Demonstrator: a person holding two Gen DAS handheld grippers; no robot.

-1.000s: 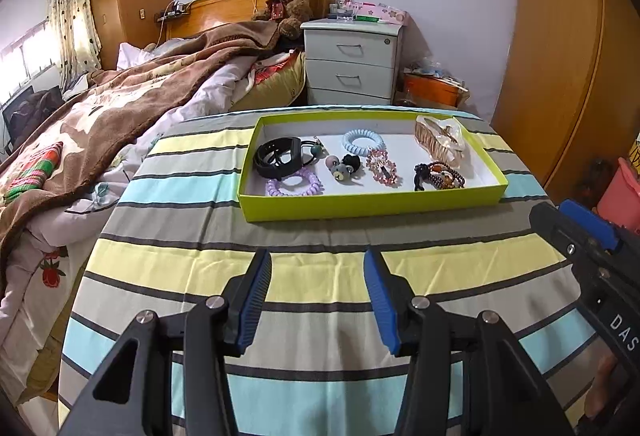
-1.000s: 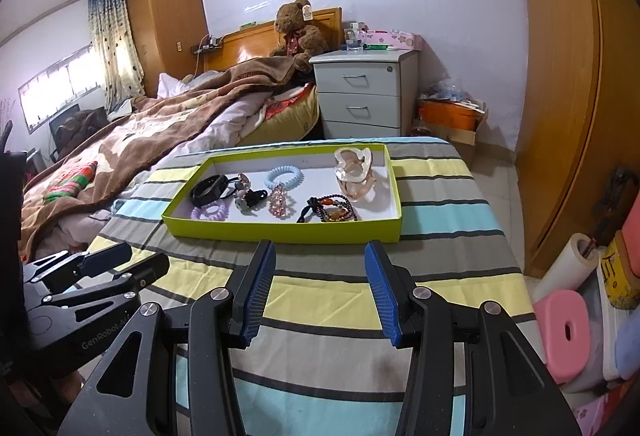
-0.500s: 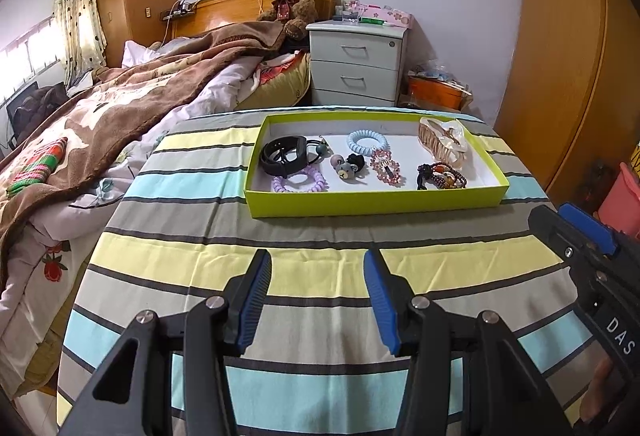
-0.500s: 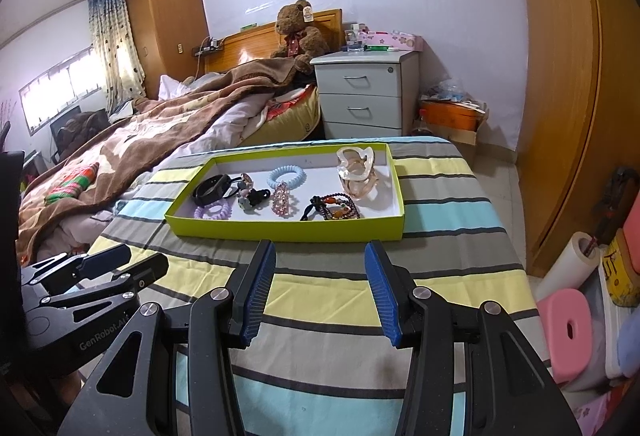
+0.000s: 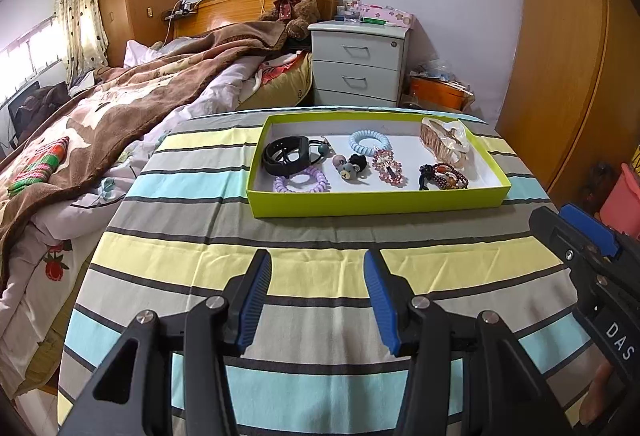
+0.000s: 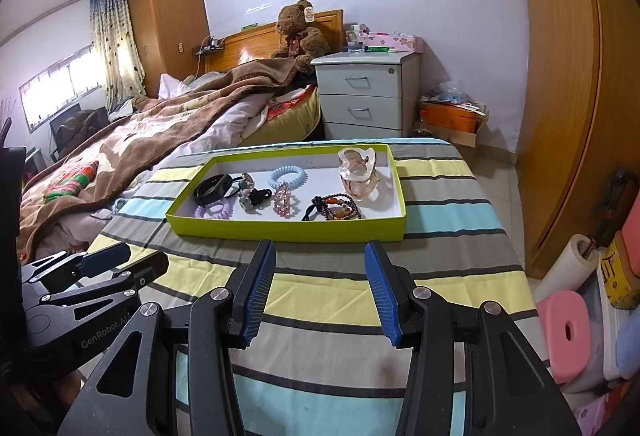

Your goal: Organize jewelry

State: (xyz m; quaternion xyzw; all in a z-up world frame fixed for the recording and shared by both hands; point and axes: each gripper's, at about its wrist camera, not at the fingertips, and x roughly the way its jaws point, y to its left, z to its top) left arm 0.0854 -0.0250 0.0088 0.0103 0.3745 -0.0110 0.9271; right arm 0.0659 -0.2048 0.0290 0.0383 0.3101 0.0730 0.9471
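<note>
A lime-green tray (image 5: 376,202) (image 6: 288,230) sits on the striped table. It holds a black band (image 5: 286,154), a purple coil tie (image 5: 302,182), a bear hair tie (image 5: 352,166), a blue coil tie (image 5: 369,141), a pink clip (image 5: 387,166), a dark bead bracelet (image 5: 443,174) and a clear claw clip (image 5: 444,142) (image 6: 358,174). My left gripper (image 5: 318,298) is open and empty, well short of the tray. My right gripper (image 6: 320,290) is open and empty, near the tray's front wall.
The striped cloth (image 5: 320,260) covers the table. A bed with a brown blanket (image 5: 120,116) lies left. A white nightstand (image 5: 358,66) stands behind, a wooden wardrobe (image 6: 560,96) right. Pink stool (image 6: 568,336) and clutter sit on the floor at right.
Both grippers have drawn back and risen a little from the tray, which looks smaller now. The jaws stay open and the tray's items have not moved.
</note>
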